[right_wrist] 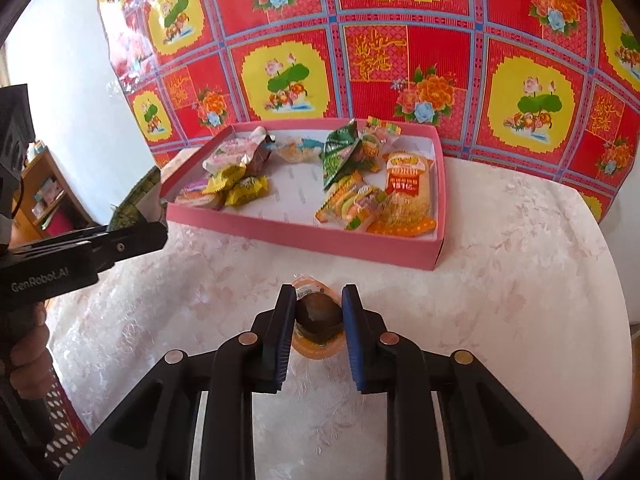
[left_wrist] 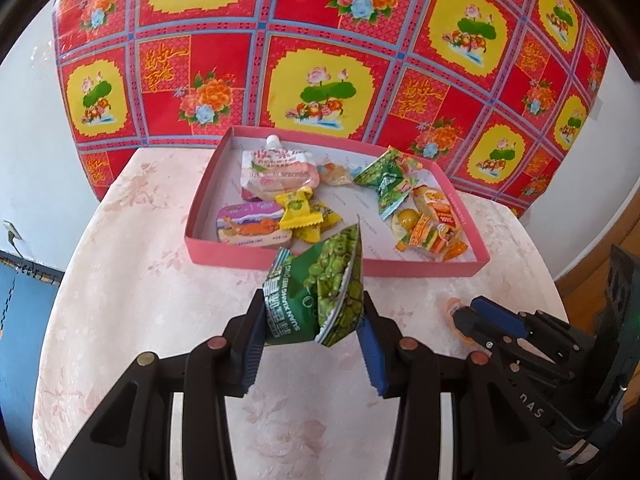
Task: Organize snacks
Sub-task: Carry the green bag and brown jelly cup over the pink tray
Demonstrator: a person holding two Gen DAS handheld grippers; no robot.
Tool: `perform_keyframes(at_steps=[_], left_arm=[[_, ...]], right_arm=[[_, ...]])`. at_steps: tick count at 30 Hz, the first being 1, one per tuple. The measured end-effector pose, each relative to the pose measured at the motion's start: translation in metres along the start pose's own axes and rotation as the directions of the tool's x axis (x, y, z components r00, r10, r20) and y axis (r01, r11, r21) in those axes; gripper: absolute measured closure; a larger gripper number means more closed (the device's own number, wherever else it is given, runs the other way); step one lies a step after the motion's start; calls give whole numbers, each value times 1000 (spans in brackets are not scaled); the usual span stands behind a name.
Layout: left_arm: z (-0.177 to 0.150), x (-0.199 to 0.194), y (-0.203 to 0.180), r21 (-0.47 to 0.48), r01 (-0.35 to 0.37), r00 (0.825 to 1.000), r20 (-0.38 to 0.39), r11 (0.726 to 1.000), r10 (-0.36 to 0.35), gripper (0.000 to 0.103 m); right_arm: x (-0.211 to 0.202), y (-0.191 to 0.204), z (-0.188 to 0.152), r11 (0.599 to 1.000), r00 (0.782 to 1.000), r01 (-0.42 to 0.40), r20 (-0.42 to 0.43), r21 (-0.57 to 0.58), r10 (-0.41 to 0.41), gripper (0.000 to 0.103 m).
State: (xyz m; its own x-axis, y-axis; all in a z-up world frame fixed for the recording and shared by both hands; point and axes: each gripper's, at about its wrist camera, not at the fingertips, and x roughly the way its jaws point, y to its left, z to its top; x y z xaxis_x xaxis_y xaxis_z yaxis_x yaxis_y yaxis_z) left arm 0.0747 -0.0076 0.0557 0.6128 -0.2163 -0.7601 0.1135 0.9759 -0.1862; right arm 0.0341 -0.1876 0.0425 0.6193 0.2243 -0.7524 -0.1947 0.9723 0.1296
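Box: we saw a pink box (left_wrist: 280, 258) on the pale floral table (left_wrist: 120, 280), center of L wrist view, upper-mid in R wrist view (right_wrist: 304, 236).
Box contents: white spout pouch (left_wrist: 278, 170) at upper left inside; purple-lid cup (left_wrist: 252, 226) lower left; yellow wrapped candies (left_wrist: 298, 210) beside it; green packet (left_wrist: 386, 184) mid; orange snack packs (left_wrist: 434, 228) at right.
L gripper (left_wrist: 312, 316): clenched on a green pea bag (left_wrist: 324, 292), held above the table, just below the box's near wall in frame.
R gripper (right_wrist: 318, 312): pads pressed on a dark egg-shaped snack in an orange wrapper (right_wrist: 318, 316), which sat on the table, lower center.
L view only: R gripper (left_wrist: 468, 316) at lower right, orange wrapper edge (left_wrist: 452, 306) peeking past its tip.
R view only: L gripper body w/ a hand at left edge; pea bag corner (right_wrist: 140, 196) just left of the box; shelf (right_wrist: 44, 196) far left.
Backdrop: red floral cloth (left_wrist: 320, 40) behind the table.
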Motion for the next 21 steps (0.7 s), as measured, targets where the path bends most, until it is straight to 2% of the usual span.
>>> perform_keyframes(at_steps=[9,21], left_arm=[[27,13,-15,24,34,999,4,999,-35,59],[48,36,-35,72,52,999,-21,996,-50,59]], right_arm=[[-4,-2,27,1000,999,-7,43,16,6,79],[18,-13,61,1000,999,7,52,30,-8,79]])
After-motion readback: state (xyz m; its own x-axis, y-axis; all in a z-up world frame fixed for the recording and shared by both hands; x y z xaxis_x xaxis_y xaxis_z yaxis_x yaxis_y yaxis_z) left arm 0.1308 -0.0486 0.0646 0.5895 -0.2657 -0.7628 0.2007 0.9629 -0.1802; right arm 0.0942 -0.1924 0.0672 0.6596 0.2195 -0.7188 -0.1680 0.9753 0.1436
